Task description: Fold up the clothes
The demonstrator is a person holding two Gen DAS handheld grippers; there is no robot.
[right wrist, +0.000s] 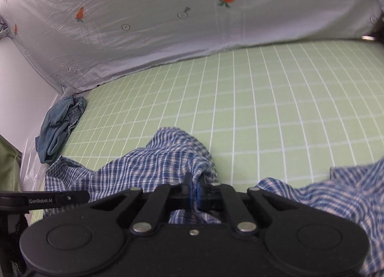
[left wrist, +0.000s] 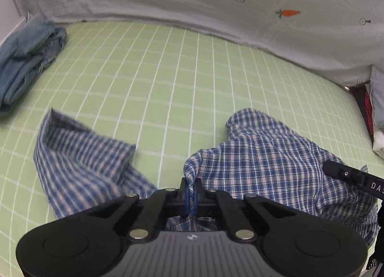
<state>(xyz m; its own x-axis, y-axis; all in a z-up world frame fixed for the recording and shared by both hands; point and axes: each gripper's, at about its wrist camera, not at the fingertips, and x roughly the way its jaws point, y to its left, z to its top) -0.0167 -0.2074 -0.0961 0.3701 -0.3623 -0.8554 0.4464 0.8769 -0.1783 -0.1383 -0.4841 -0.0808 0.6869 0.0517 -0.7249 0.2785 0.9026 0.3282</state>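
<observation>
A blue and white plaid shirt (left wrist: pixel 268 157) lies rumpled on the green gridded mat (left wrist: pixel 168 73). My left gripper (left wrist: pixel 191 190) is shut on a fold of the shirt and lifts it a little off the mat. One loose part of the shirt spreads to the left (left wrist: pixel 81 157). My right gripper (right wrist: pixel 194 185) is shut on another fold of the same plaid shirt (right wrist: pixel 156 161). More of the shirt lies at the lower right of the right wrist view (right wrist: pixel 336 193). The right gripper's body shows at the right edge of the left wrist view (left wrist: pixel 352 178).
A crumpled blue denim garment (left wrist: pixel 26 61) lies at the mat's far left corner, also in the right wrist view (right wrist: pixel 60 125). A grey sheet with carrot prints (right wrist: pixel 168 25) hangs behind the mat. Red and white items (left wrist: pixel 374 109) sit at the right edge.
</observation>
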